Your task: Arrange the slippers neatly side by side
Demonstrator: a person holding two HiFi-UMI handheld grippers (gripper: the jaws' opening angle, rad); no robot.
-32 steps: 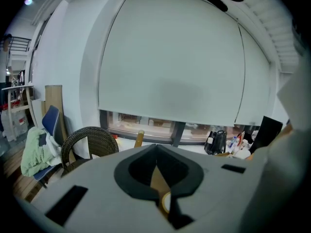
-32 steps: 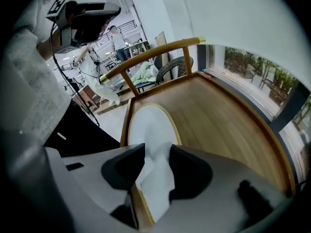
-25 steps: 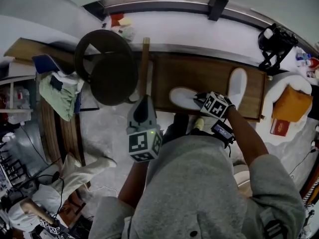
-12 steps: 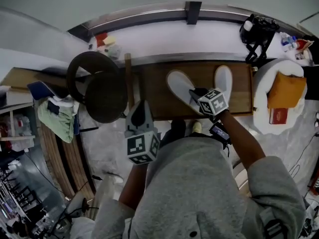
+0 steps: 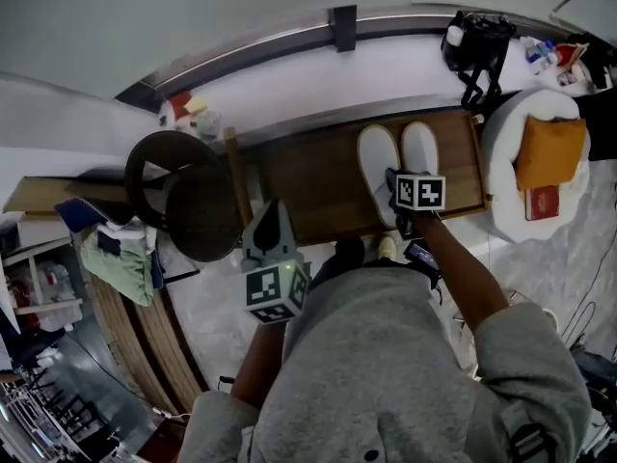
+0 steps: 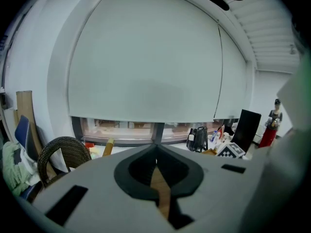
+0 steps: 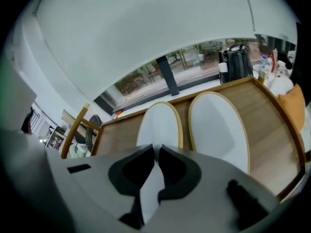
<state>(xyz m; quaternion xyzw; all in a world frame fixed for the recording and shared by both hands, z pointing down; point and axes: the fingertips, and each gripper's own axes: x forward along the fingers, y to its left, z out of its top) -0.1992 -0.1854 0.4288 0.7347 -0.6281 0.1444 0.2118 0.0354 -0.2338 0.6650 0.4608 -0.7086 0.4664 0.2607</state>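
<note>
Two white slippers with tan edging lie side by side on the wooden table [image 5: 308, 177], toes toward the window. The left slipper [image 5: 378, 162] [image 7: 160, 123] has its heel between the jaws of my right gripper [image 5: 396, 181] [image 7: 156, 152], which is shut on it; white material shows in the slit between the jaws. The right slipper [image 5: 420, 150] [image 7: 218, 125] lies free, almost touching the first. My left gripper [image 5: 272, 212] [image 6: 155, 148] hangs at the table's near edge, well left of the slippers, jaws shut with nothing in them.
A dark round wicker chair [image 5: 183, 186] stands left of the table. A white seat with an orange cushion [image 5: 551, 152] is at the right end. A black bag [image 5: 477, 39] sits on the white windowsill behind. A wooden post [image 5: 234, 177] rises at the table's left end.
My right gripper swung the held slipper from lying crosswise left of the other slipper to lengthwise right beside it. The left gripper kept nearly the same place in the picture.
</note>
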